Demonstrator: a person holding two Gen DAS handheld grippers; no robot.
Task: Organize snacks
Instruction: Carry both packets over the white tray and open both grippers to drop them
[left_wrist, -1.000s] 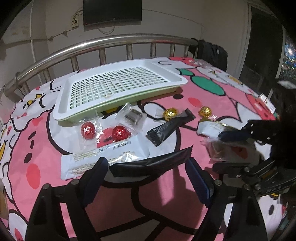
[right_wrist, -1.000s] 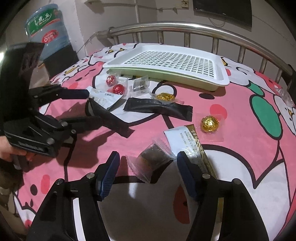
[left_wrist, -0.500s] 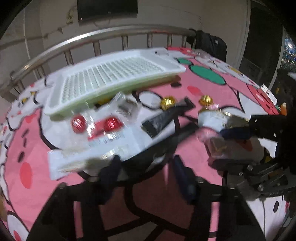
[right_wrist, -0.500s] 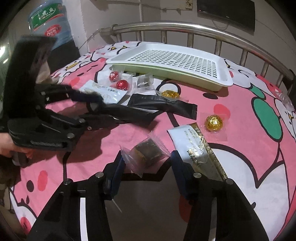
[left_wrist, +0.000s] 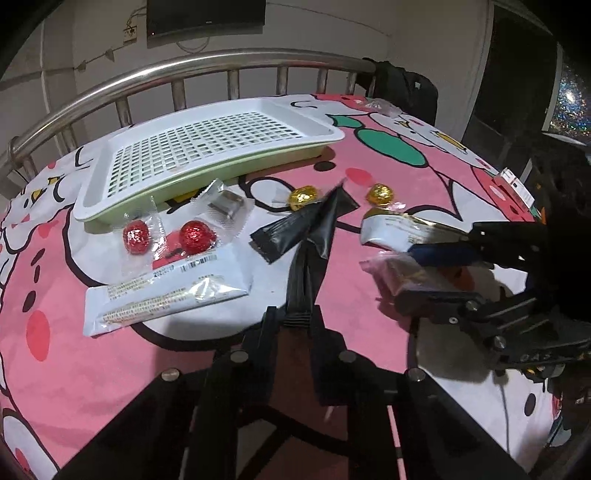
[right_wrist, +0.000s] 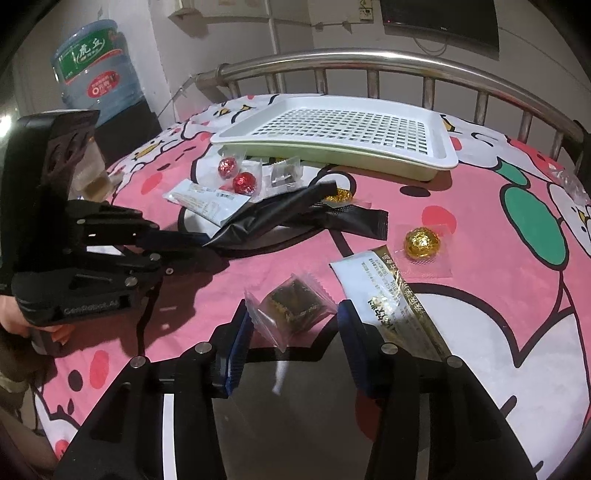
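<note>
My left gripper (left_wrist: 301, 317) is shut on the near end of a black stick packet (left_wrist: 317, 236), which rises off the pink sheet. In the right wrist view the left gripper (right_wrist: 207, 245) holds that packet (right_wrist: 273, 214) over a second black packet (right_wrist: 354, 218). My right gripper (right_wrist: 293, 321) has its jaws closing on a clear-wrapped brown snack (right_wrist: 291, 306); the blue pads touch the wrapper's two edges. The white perforated tray (left_wrist: 332, 134) stands empty at the back. Two red foil balls (left_wrist: 195, 236), two gold balls (right_wrist: 423, 242) and two white packets (left_wrist: 162, 291) lie between.
A steel rail (left_wrist: 184, 70) runs behind the tray. A water bottle (right_wrist: 96, 70) stands off the far left, a black bag (left_wrist: 406, 88) at the far right. A small clear-wrapped grey sweet (left_wrist: 227, 203) lies by the tray. A hand (right_wrist: 14, 317) holds the left gripper.
The left jaws have shut on the black packet's end, and the packet now points away from the gripper and off the sheet. The right jaws have narrowed around the brown snack.
</note>
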